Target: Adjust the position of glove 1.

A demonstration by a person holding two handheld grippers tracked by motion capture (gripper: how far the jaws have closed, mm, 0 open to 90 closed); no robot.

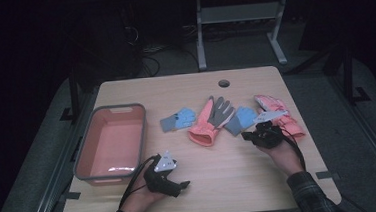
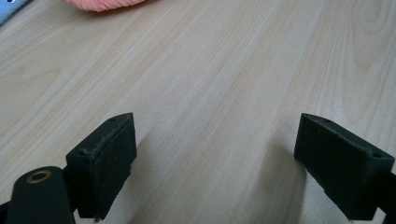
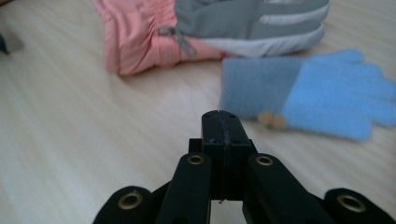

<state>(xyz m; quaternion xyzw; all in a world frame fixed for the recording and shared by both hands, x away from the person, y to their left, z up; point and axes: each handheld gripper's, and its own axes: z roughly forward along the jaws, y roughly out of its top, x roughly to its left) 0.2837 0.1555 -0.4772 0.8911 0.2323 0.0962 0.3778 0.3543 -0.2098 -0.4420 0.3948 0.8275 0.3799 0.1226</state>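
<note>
A: Right gripper (image 3: 223, 122) first. Jaws?

B: Pressed flat together, pad against pad, pinching nothing. Matte black and blocky, with brass-ringed holes in the links behind.

A: Nearest glove?

B: Blue knit glove (image 3: 322, 95), lying flat on the worktop (image 3: 70, 140) just ahead of the jaw tips and off to their right, not touching them. Fuzzy yarn. Duller slate-blue cuff, brighter sky-blue palm, stubby rounded fingers pointing away to the right. Two small beige nubs at the cuff's near edge, closest to the jaws, too blurred to read as a tag.

A: Beyond it?

B: Coral glove (image 3: 140, 42), farther ahead and to the left of the jaws. Soft padded fabric gathered into ribs at the cuff, a grey panel with pale stripes, and a thin grey cord loop at the wrist. Touching the blue one or merely beside it: hard to tell.

A: Left gripper (image 2: 215, 154)?

B: Jaws spread wide, with nothing between them but pale, straight-grained wood. Rough, rubbery pad faces, square-edged.

A: And the rest, from the high view?

B: Second blue glove (image 1: 178, 119), past the coral one, well to the left of the right jaws. Pink glove (image 1: 268, 102), puffy, partly under the right gripper's grey plate. Bin (image 1: 142, 124), a rounded rectangle of salmon plastic with a grey rim, off to the side and behind the left jaws. Any lettering too small to read.
</note>
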